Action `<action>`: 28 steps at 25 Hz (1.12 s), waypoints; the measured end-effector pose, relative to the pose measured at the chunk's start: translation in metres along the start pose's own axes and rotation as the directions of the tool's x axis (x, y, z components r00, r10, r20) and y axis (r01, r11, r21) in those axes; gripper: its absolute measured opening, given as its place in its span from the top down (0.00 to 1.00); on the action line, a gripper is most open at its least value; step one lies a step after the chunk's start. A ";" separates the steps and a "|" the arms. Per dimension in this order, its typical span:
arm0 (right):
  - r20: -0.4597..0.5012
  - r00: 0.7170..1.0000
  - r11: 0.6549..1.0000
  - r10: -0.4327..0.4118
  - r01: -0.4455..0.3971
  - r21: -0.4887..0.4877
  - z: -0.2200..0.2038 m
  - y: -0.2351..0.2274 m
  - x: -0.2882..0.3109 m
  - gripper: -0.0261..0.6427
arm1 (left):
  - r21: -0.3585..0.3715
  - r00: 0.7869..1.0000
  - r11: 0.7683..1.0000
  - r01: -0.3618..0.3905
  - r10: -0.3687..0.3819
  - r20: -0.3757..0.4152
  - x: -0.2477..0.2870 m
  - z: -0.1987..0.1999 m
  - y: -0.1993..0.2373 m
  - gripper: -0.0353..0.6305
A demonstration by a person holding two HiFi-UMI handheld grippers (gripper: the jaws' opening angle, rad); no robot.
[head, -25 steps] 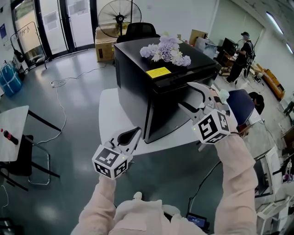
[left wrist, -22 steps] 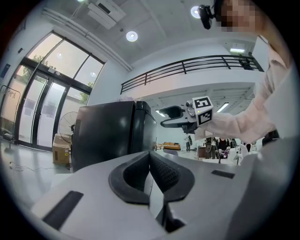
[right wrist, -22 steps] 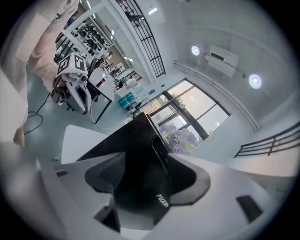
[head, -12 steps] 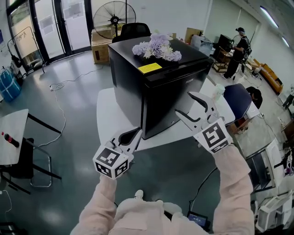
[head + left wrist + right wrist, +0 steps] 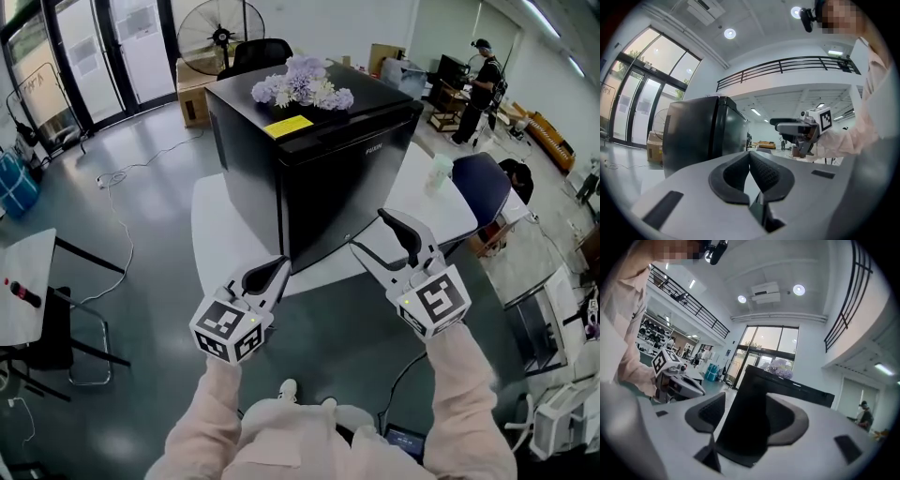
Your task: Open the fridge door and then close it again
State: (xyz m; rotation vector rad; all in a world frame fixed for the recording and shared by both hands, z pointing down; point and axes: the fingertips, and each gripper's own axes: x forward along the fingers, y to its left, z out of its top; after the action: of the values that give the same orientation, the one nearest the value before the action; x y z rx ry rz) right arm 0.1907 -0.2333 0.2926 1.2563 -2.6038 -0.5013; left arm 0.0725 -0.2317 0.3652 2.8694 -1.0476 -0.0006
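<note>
A black mini fridge (image 5: 328, 178) stands on a white table (image 5: 220, 234) with its door shut. A bunch of pale purple flowers (image 5: 300, 86) and a yellow sticker (image 5: 288, 125) lie on its top. My right gripper (image 5: 370, 232) is open and hangs just in front of the door's lower edge, touching nothing. In the right gripper view the fridge (image 5: 754, 399) shows between the spread jaws of that gripper (image 5: 745, 413). My left gripper (image 5: 272, 274) is shut and empty, below the fridge's front left corner. Its pads meet in the left gripper view (image 5: 750, 157), with the fridge (image 5: 698, 136) ahead on the left.
A pale cup (image 5: 438, 172) stands on the table's right part, beside a blue chair (image 5: 483, 192). A standing fan (image 5: 220, 33), a black chair and cardboard boxes are behind the fridge. A cable (image 5: 117, 202) trails over the floor at left. A person (image 5: 480, 80) stands far back right.
My right gripper has drawn back and down from the fridge's front, staying open. The left gripper has barely moved. The view has shifted so the fridge sits further away.
</note>
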 end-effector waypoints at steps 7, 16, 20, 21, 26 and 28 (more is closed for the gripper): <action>0.057 0.998 0.994 -0.008 0.002 0.106 -0.004 0.025 -0.017 0.72 | -0.015 1.000 1.000 0.008 -0.008 0.006 0.002 -0.003 -0.009 0.93; 0.085 0.982 0.925 -0.167 0.126 0.359 -0.029 0.035 -0.034 0.88 | -0.007 0.999 0.999 -0.031 0.031 0.018 -0.002 -0.010 -0.013 0.93; 0.048 0.976 0.904 -0.214 0.179 0.388 -0.045 0.037 -0.037 0.93 | -0.012 0.999 0.999 -0.050 0.051 0.009 -0.007 -0.015 -0.009 0.93; 0.038 0.975 0.900 -0.219 0.187 0.393 -0.048 0.037 -0.037 0.94 | -0.014 0.998 0.998 -0.058 0.058 0.008 -0.008 -0.016 -0.008 0.93; 0.001 0.978 0.889 -0.209 0.189 0.417 -0.060 0.041 -0.035 0.94 | -0.007 0.996 0.996 -0.088 0.089 0.010 -0.015 -0.019 -0.007 0.93; -0.007 0.979 0.891 -0.202 0.187 0.414 -0.062 0.044 -0.034 0.95 | -0.004 0.996 0.996 -0.092 0.092 0.002 -0.017 -0.021 -0.008 0.93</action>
State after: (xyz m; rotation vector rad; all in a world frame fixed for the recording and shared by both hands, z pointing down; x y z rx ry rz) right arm 0.2004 -0.1940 0.3656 1.6610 -2.7190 0.0098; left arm 0.0653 -0.2128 0.3854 2.8154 -1.1770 -0.0003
